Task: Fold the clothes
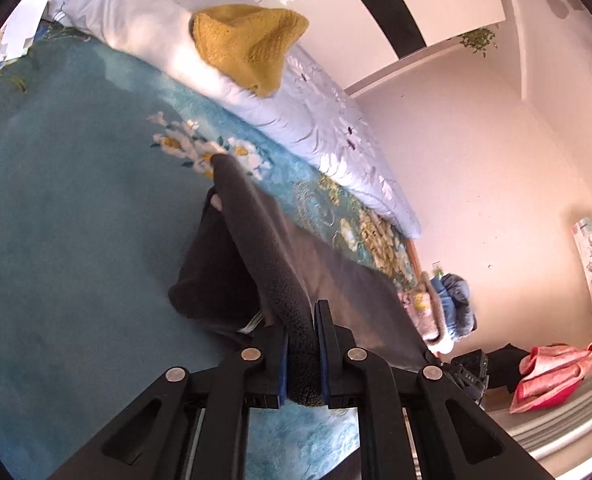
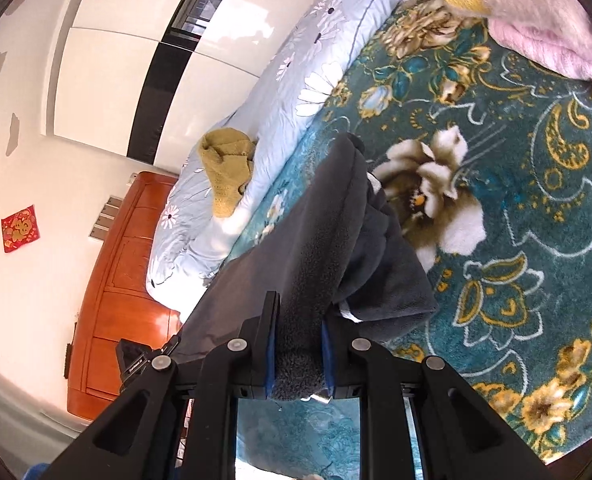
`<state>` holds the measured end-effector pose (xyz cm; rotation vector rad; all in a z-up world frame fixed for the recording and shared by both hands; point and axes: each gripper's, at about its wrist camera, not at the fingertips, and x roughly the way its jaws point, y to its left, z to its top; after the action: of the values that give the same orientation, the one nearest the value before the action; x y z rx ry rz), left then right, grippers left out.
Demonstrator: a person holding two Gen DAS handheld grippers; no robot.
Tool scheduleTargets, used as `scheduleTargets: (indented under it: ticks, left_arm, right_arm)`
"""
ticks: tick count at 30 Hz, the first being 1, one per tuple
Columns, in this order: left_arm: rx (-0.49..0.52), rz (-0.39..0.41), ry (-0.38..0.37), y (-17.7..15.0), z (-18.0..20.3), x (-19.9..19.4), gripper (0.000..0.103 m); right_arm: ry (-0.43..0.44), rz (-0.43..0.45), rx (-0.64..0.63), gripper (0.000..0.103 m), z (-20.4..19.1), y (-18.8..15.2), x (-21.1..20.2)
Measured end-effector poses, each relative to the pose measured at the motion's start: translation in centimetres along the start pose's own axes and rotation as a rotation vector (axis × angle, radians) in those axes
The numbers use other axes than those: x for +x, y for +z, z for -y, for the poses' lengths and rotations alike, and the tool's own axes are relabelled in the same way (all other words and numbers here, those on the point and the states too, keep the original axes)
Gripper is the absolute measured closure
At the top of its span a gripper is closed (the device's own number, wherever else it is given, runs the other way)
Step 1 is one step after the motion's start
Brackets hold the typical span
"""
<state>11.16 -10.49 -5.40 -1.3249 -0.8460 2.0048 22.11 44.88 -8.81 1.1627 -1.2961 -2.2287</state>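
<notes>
left tongs [image 1: 303, 354] clamped on a thick fold of the dark grey fleece garment [image 1: 263, 248], blue pads pressing it from both sides. right tongs [image 2: 298, 354] likewise clamped on the same grey fleece garment [image 2: 328, 240], bunched edge between the pads. garment is lifted and stretched between the two, rest of it hanging down in folds onto the teal floral blanket [image 1: 55, 220] covering the bed; a bit of white label or trim shows at the lower fold. in the right wrist view the blanket [image 2: 516, 220] shows big cream and gold flowers. light blue daisy-print duvet [image 1: 143, 12] lies rolled along the far side, with a mustard knitted piece [image 1: 247, 44] on top of it. pink fluffy cloth [image 2: 536, 20] near the blanket's far corner. orange wooden headboard [image 2: 127, 280] at one end, red square decoration [image 2: 20, 229] on the wall. pink item [image 1: 552, 372] and blue bundle [image 1: 456, 300] beyond the bed.
</notes>
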Motion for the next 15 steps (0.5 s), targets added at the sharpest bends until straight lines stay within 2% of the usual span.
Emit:
scheduleTargets:
  ticks: [4,8,10,15]
  left_arm:
    - [-0.125,-0.064,0.067,-2.5,-5.1,2.2,0.091]
    - [-0.207,-0.082,0.067,-3.6,-7.9,3.8,0.091]
    - [-0.246,-0.089,0.063,-4.0,-9.1,4.5,0.090]
    - [-0.211,-0.102,0.054,-3.6,-8.5,4.7,0.087]
  right_arm:
    - [-0.088,-0.042,0.083,0.084,4.1,-1.0,1.1]
    - [-0.119,-0.059,0.153,0.085,7.3,-1.6,1.9]
    - [-0.128,-0.065,0.159,0.085,7.8,-1.6,2.1]
    - [-0.146,-0.088,0.146,0.084,7.8,-1.5,2.7]
